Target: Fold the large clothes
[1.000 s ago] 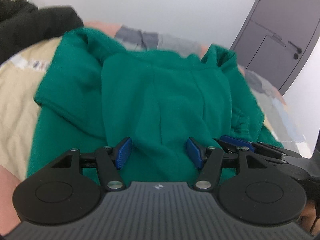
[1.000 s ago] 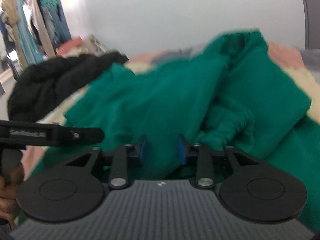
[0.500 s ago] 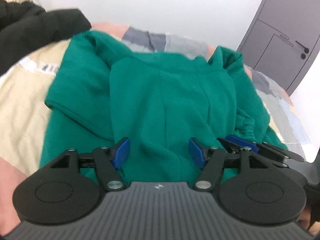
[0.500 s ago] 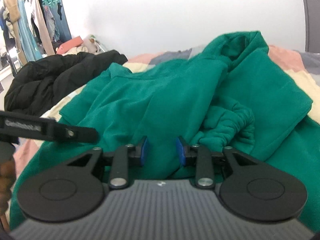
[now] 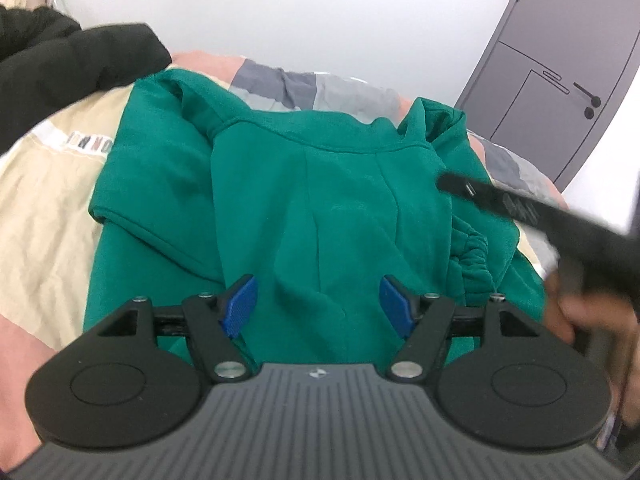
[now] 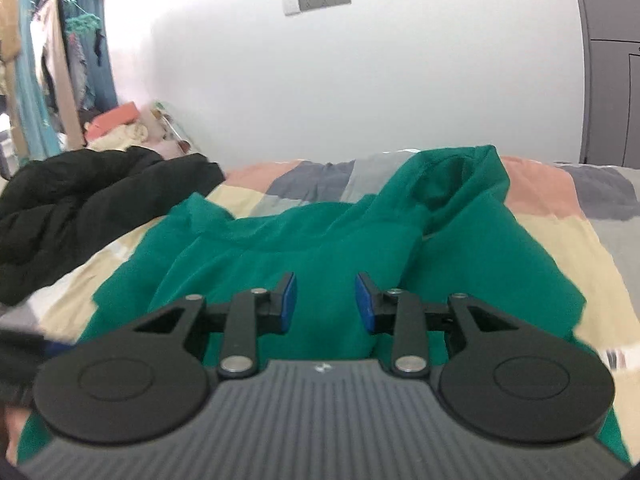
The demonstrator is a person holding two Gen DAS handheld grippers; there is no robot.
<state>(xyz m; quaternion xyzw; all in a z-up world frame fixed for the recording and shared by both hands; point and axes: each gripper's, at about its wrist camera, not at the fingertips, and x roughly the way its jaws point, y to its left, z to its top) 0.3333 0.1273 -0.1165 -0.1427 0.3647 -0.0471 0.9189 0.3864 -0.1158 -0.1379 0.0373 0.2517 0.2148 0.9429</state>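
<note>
Both tongs hang empty above the green hoodie [image 5: 320, 200], which lies spread on the patchwork bed [image 5: 48, 200] and fills the middle of each view. Left tongs [image 5: 318, 306] stand wide, blue pads well apart with only cloth lying beneath them, nothing pinched. Right tongs [image 6: 326, 302] are set narrower and their jaws are opening; no fabric sits between the pads either.

Compared with a second ago, the right wrist view has tipped upward: the wall and its switch plate [image 6: 316, 0] now take the upper half of the frame, and the gathered cuff [image 5: 472, 260] that sat just beyond the right pads has dropped out of that view. In the left wrist view the right tool now shows blurred across the right edge, higher in the frame than before, with a hand [image 5: 580, 316] below it. The left jaws have also spread a little.

My reading is that a fold has just been laid down and both tools are lifting clear. The body panel lies over the centre with a sleeve tucked at the right side, while the hood [image 6: 452, 184] stays bunched at the far end. A black jacket [image 6: 80, 208] is heaped in the upper left, apart from the hoodie. Another fold probably remains, so a fresh grip on an edge would come next.
</note>
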